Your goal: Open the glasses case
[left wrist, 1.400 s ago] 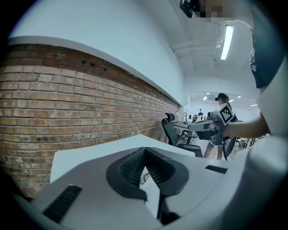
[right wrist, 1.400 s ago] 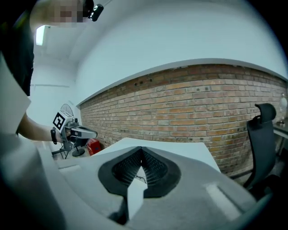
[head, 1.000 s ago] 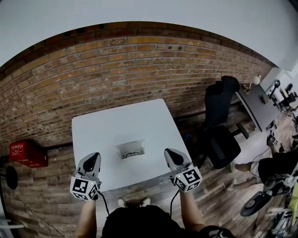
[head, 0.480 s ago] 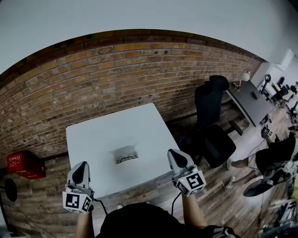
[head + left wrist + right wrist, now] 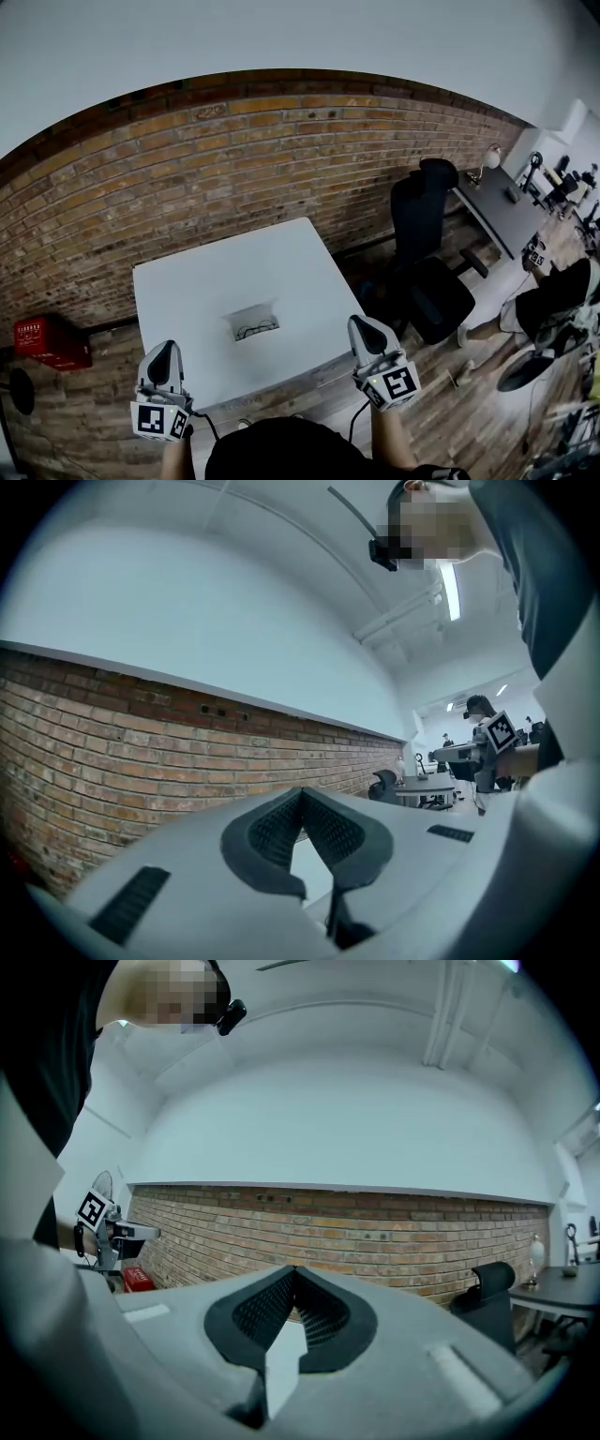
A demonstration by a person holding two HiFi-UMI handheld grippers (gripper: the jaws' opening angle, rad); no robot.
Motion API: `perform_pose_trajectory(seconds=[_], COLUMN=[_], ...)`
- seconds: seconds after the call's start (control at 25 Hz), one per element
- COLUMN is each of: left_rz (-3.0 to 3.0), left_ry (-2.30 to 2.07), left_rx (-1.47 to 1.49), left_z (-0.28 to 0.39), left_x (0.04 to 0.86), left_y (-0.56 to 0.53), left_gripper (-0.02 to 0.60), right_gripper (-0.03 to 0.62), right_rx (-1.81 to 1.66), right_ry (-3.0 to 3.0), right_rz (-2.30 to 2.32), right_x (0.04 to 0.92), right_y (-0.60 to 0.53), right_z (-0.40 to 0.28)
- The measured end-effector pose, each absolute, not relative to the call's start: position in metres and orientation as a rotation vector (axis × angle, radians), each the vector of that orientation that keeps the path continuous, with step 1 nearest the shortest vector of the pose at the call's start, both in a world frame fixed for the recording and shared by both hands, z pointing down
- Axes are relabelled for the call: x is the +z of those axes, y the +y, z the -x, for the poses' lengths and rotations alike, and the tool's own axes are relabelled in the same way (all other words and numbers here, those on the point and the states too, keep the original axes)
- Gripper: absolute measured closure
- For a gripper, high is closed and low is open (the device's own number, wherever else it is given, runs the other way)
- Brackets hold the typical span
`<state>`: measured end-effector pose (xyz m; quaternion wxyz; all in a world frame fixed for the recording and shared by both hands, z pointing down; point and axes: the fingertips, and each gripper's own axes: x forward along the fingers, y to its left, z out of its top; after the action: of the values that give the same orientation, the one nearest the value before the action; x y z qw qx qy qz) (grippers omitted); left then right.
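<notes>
An open glasses case [image 5: 252, 321] lies on the white table [image 5: 206, 272], lid up, with dark-framed glasses inside. My left gripper [image 5: 161, 353] hovers shut off the table's near left corner, holding nothing. My right gripper [image 5: 364, 330] hangs shut just off the near right edge, also empty. In the left gripper view the left gripper [image 5: 302, 791] has its pads meeting at the tips, pointing level at the brick wall. The right gripper [image 5: 294, 1270] in its own view looks the same, with nothing between its pads. The case is hidden in both gripper views.
A brick wall [image 5: 234, 150] stands behind the table. A black office chair [image 5: 427, 253] is to the right, a red box [image 5: 47, 339] on the floor at the left. A desk with a lamp [image 5: 492, 202] and a seated person [image 5: 553, 309] are at the far right.
Both grippers have drawn back from the case towards me and risen, now off the table's near edge. The case stays open where it was.
</notes>
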<state>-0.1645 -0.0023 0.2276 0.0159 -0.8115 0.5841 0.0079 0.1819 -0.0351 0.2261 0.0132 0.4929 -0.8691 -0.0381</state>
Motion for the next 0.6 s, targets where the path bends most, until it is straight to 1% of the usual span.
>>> perform_pose_trajectory(seconds=[0.6], left_rz=[2.521], left_ry=[1.75], left_rx=[-0.003], left_z=[0.157], left_x=[0.223], left_y=[0.005], left_gripper=[0.575], right_gripper=[0.589], right_rx=[-0.119], right_ry=[-2.731], right_rz=[-1.501], right_x=[0.234], right_y=[-0.025], right_z=[-0.16])
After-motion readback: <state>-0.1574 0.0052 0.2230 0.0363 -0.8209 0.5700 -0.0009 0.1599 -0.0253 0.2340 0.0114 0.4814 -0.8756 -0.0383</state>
